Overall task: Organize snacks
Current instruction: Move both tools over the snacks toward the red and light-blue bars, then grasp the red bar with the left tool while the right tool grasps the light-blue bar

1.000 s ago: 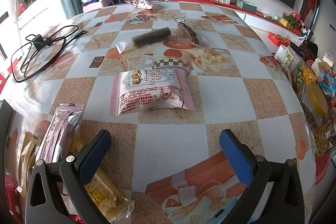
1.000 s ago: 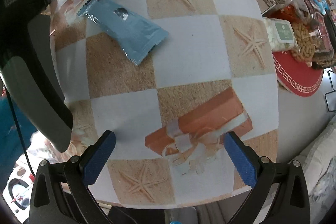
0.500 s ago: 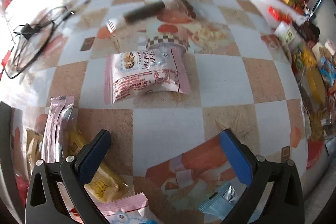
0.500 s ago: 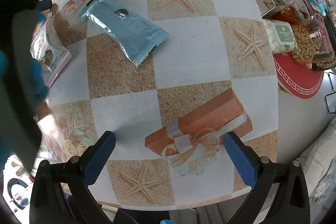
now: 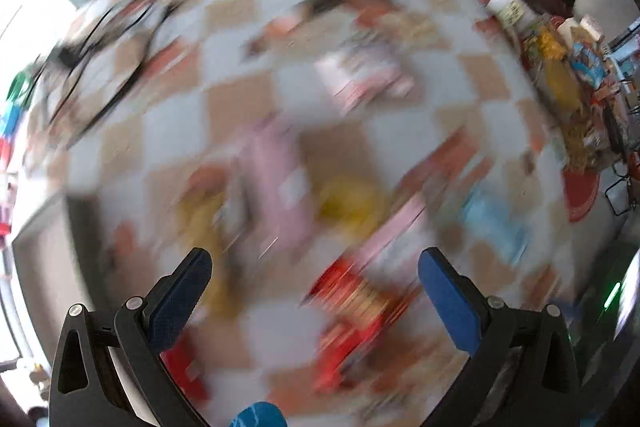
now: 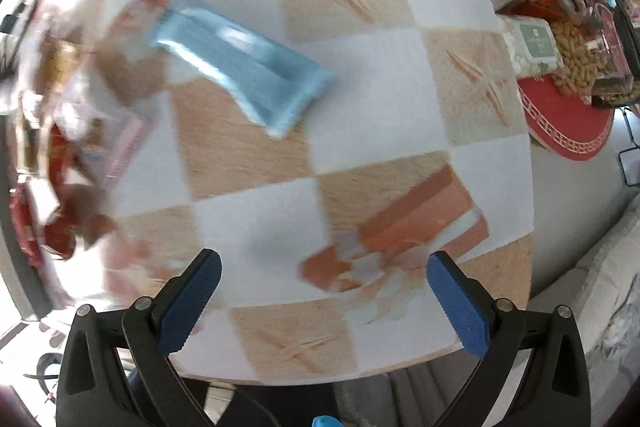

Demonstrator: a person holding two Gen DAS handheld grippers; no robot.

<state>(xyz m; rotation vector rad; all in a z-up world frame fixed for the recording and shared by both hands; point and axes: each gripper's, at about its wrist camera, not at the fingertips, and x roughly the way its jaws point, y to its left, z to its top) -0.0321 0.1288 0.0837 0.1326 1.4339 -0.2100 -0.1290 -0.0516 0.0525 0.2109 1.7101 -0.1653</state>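
**Snacks scattered on checkered table**

Both the left gripper point(image 5: 314, 269) and right gripper point(image 6: 324, 273) hang wide apart, holding nothing, above the table point(image 6: 360, 107). A blue packet point(image 6: 244, 67) lies ahead of the right gripper; other packets point(image 5: 276, 187) are blurred.

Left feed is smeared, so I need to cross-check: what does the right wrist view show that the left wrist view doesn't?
Right wrist only: the open right gripper, empty.

Left wrist only: the open left gripper, also empty, and blurred pink, yellow and red packets.

Both: the checkered table, the light blue packet and the snack containers at its right edge.
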